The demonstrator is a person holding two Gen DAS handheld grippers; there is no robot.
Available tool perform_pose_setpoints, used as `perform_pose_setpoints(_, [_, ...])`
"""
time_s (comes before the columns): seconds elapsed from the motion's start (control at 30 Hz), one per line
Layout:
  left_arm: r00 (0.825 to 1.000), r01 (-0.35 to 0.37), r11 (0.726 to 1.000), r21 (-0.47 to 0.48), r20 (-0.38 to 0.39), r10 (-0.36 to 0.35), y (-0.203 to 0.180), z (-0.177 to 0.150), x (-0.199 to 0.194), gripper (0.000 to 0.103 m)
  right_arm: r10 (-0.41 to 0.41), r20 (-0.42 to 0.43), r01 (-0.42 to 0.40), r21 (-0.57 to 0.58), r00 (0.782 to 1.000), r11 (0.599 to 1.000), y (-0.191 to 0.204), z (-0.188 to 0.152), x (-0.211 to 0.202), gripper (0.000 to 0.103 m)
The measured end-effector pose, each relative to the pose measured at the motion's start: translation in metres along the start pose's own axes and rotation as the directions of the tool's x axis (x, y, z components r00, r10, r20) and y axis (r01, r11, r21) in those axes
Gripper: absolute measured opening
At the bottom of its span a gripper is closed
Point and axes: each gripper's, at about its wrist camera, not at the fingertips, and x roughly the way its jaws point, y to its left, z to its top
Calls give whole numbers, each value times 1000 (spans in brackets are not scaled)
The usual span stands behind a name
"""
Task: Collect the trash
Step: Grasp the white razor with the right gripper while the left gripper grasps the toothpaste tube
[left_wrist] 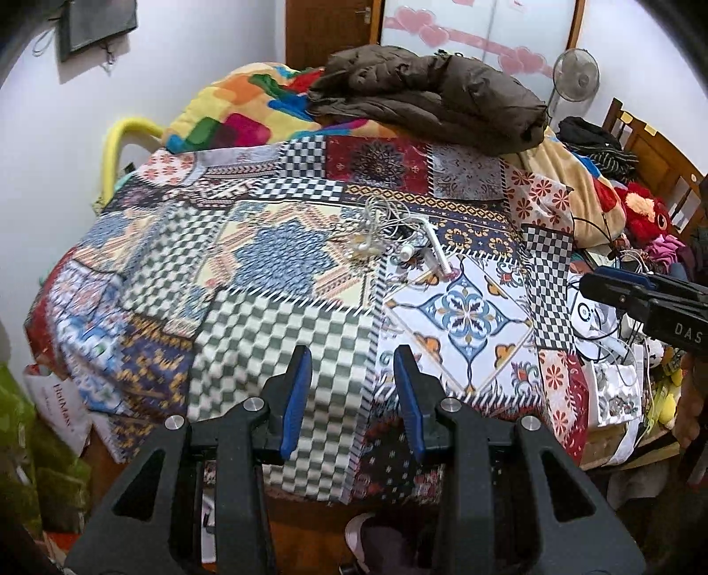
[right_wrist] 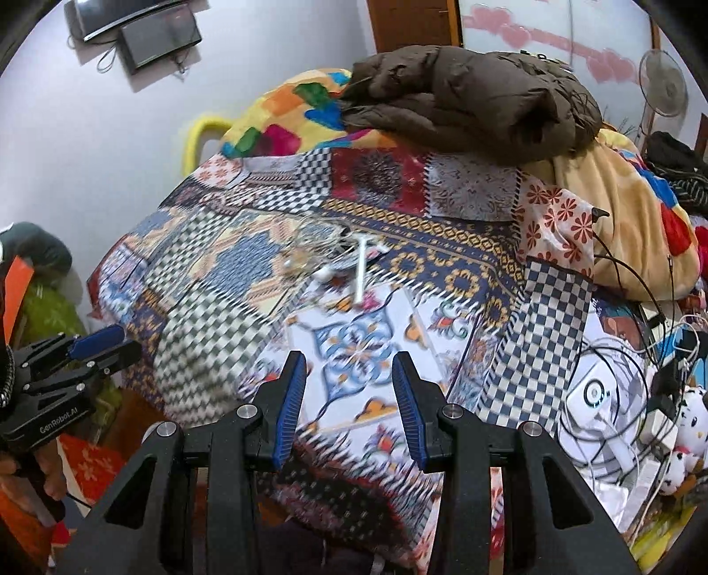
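Left gripper (left_wrist: 352, 400): jaws spread, nothing between the blue pads, poised over the near edge of the patchwork bedspread (left_wrist: 283, 283). Right gripper (right_wrist: 349, 404): same, spread and empty, over the white floral panel of that spread. Each tool shows at the margin of the other's view.

Bedspread is the landmark: a busy quilt-print of checkerboards, blue medallions and red floral squares, lying fairly flat, draped over the near edge of the bed.

Below its near edge, left: green fabric (left_wrist: 26, 446) and a white bag with lettering (left_wrist: 62, 398). Right of the spread: a heap of cables, a white round device (right_wrist: 593, 393) and soft toys (right-wrist view is blurred here, details uncertain).

Middle of the spread, slightly toward the far side: the trash pile (left_wrist: 394, 234). A tangle of thin whitish cord with earbud-like ends, some small dark bits, and a white stick-shaped piece (left_wrist: 436, 250) lying at an angle on the pile's right side, its lower end reaching onto the white floral panel. All of it rests on the cloth, well apart from both grippers.

Beyond the pile, at the spread's far edge: a brown padded coat (left_wrist: 425, 99) slumped over a multicoloured blanket (left_wrist: 230, 115). Left of those, a yellow curved rail (left_wrist: 119, 141).

Farthest: white wall, a dark screen (right_wrist: 155, 31) mounted high left, a wooden door (left_wrist: 327, 31), glass panels with pink hearts, a standing fan (left_wrist: 575, 75) at right.
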Motion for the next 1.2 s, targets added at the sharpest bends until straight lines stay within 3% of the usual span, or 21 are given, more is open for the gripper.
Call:
perform_pose_setpoints(0.17, [1000,25,1000,-10,-16,-25,0,18,34,37,-33,-6,33,-11,999,999,-12,20,35,37])
perform_pose_setpoints(0.43, [993,90,992,-83,-66,-95,10,28,97,37,33,-22,-32,62,999,998,-25,43,102,37])
perform_pose_setpoints(0.73, [990,119,991,-60,-63,-122,8,44,131,37,135,-92,-121,140,987,983,-32,55,168,32])
perform_pose_setpoints(0.8, [990,130,990,-58,-55,-133,8,47,133,37,129,-92,-115,135,987,984,-32,54,174,31])
perform_pose_setpoints(0.93, [986,150,987,-50,-59,-153,6,51,137,37,146,-89,-133,137,985,981,-35,55,182,10])
perform_pose_setpoints(1.2, [973,213,977,-18,-92,-214,-13,64,157,37,133,-15,-131,98,991,986,-35,57,163,9])
